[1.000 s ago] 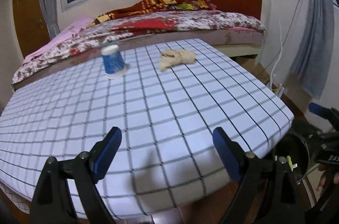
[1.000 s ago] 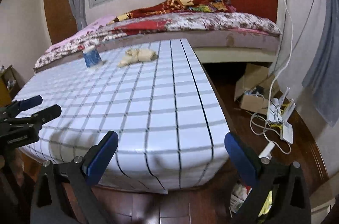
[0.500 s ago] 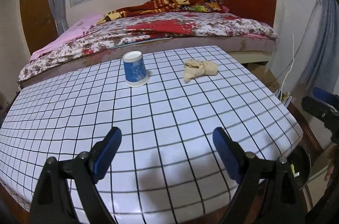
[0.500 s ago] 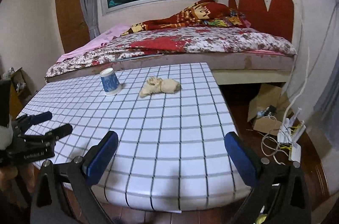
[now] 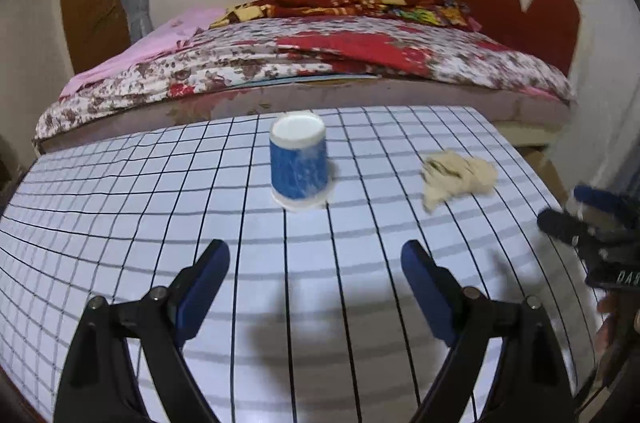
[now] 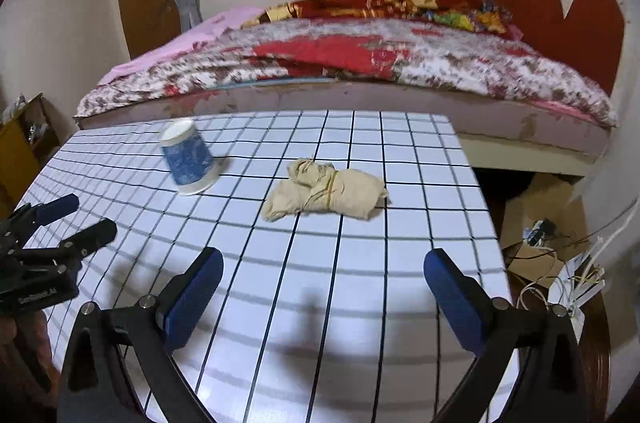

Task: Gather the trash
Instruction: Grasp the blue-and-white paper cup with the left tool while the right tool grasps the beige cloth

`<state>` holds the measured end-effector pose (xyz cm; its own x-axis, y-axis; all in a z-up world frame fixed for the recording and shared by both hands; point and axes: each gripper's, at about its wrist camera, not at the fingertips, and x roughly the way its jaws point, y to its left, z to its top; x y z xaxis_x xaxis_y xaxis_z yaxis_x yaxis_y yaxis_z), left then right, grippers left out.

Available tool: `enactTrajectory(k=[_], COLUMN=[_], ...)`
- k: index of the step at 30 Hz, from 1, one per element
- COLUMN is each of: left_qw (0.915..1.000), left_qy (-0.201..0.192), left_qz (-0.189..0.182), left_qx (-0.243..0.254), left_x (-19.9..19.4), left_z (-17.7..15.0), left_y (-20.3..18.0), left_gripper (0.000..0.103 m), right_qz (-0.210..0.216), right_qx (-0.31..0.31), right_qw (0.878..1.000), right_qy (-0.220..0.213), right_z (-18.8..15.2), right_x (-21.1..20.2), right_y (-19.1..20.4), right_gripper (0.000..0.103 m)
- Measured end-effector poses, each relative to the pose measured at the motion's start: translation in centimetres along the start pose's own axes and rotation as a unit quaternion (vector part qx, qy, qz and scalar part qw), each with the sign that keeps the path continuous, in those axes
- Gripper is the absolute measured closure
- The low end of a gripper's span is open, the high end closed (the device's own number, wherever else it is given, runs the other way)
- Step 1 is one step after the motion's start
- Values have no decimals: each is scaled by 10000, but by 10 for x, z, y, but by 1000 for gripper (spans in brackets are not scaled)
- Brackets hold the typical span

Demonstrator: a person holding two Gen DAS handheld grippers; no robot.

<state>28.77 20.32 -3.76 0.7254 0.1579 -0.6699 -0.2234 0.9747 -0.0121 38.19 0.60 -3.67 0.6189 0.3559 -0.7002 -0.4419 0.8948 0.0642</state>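
A blue and white paper cup (image 5: 298, 165) stands upside down on the white checked table (image 5: 120, 207); it also shows in the right wrist view (image 6: 188, 157). A crumpled beige wad tied with a rubber band (image 6: 326, 191) lies to its right, also in the left wrist view (image 5: 458, 177). My left gripper (image 5: 316, 263) is open and empty, over the table short of the cup. My right gripper (image 6: 322, 271) is open and empty, short of the wad. Each gripper shows at the edge of the other's view: the right one in the left wrist view (image 5: 588, 215), the left one in the right wrist view (image 6: 68, 223).
A bed (image 6: 360, 63) with a floral cover and red blanket runs along the table's far edge. A cardboard box (image 6: 536, 215), cables and a power strip (image 6: 576, 275) lie on the floor right of the table. A wooden shelf (image 6: 24, 139) stands at left.
Both grippers have moved forward over the table toward the cup and the wad, which now look larger and nearer. The floor bin at the right has left the left wrist view.
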Motion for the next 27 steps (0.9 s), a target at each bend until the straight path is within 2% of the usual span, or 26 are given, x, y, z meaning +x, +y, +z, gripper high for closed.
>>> enactTrajectory(k=[3, 9, 20, 23, 24, 25, 26, 27], left_qw=[9997, 9992, 9994, 9991, 9990, 9990, 9990, 9988], left_qy=[147, 269, 219, 261, 256, 251, 264, 290], left_qz=[-22, 155, 188, 148, 131, 103, 31, -49], left_qx=[-198, -244, -178, -306, -341, -357, -373, -390], left_x=[31, 76, 116, 124, 125, 126, 127, 128], left_z=[7, 15, 35, 39, 41, 41, 42, 42], left_y=[8, 10, 8, 15, 17, 18, 19, 20], left_gripper=[16, 16, 16, 16, 18, 25, 30, 40], right_qz=[22, -13, 189, 205, 220, 227, 192, 191], right_qx=[33, -124, -148, -166, -170, -181, -207, -227], right_qw=[9998, 9989, 9974, 9971, 9970, 9969, 9970, 9970], right_qy=[210, 449, 676, 714, 720, 727, 727, 709], right_z=[8, 19, 39, 43, 43, 43, 42, 42], right_x=[27, 76, 132, 141, 143, 145, 146, 145], right_y=[-6, -15, -8, -5, -5, -4, -3, -2], right_gripper=[1, 1, 1, 1, 2, 11, 15, 19])
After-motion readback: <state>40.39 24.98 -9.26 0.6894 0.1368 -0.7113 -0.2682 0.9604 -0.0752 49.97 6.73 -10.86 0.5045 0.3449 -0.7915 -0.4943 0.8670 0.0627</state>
